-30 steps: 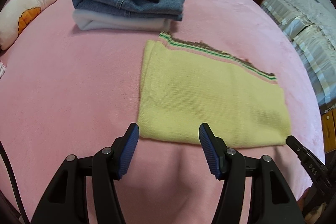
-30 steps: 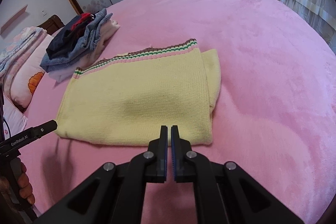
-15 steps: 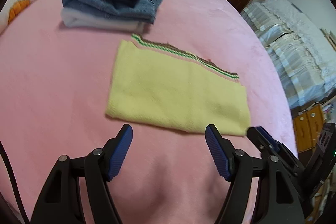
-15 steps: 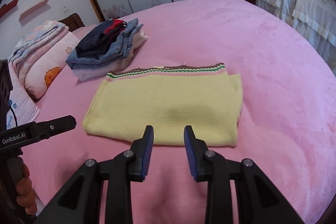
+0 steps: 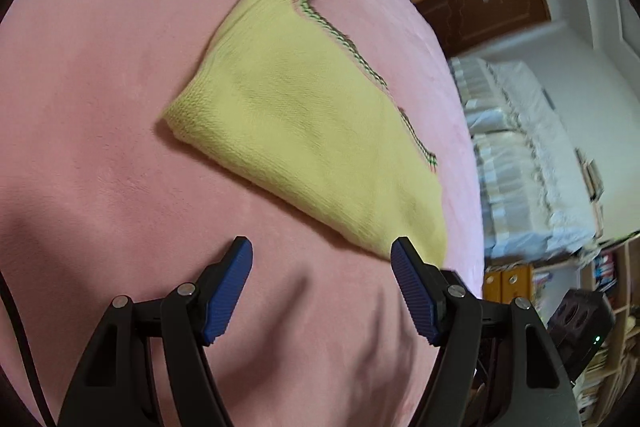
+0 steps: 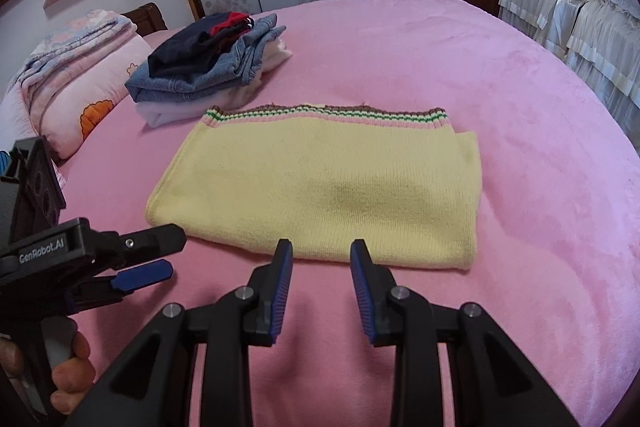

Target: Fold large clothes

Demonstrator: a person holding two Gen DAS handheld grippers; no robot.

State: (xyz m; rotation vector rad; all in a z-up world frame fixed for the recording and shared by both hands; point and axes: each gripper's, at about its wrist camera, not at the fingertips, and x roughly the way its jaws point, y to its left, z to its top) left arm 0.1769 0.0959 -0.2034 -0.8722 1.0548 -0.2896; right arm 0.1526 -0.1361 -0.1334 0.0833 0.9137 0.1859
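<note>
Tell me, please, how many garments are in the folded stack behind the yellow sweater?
3 show: a navy garment on top, jeans in the middle, a white piece at the bottom. Others may be hidden between them.

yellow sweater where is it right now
The yellow sweater lies folded flat on the pink bed, centre of the right wrist view, just ahead of both tongs, near the stack of folded clothes.

Black plastic arms with round silver screws on the right gripper and left gripper. Ridged blue pads. White "GenRobot.AI" letters.
</note>
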